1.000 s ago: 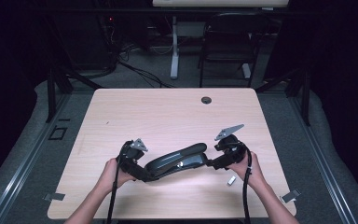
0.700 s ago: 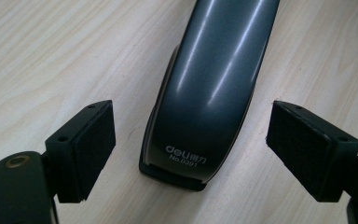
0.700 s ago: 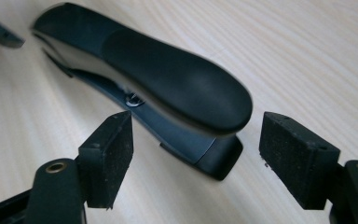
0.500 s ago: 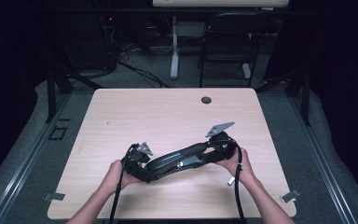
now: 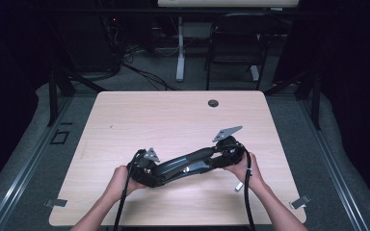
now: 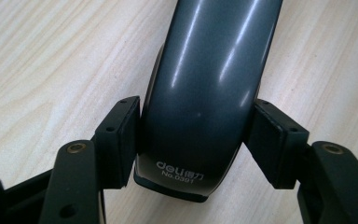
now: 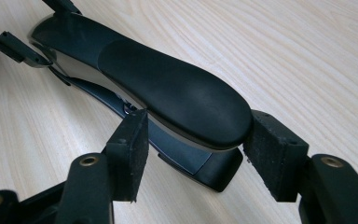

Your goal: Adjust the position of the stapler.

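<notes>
Two grippers clamp the long-reach stapler (image 5: 185,163) lying low-centre in the high view; left gripper (image 6: 198,140) pinches its glossy, likely slippery rear, right gripper (image 7: 193,149) its matte handle tip; rigid, probably hefty.

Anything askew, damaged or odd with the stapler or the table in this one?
Nothing stands out. The dark stapler lies intact on the wooden table, slanted across it, with the left gripper clamped on one end and the right gripper around the other.
</notes>
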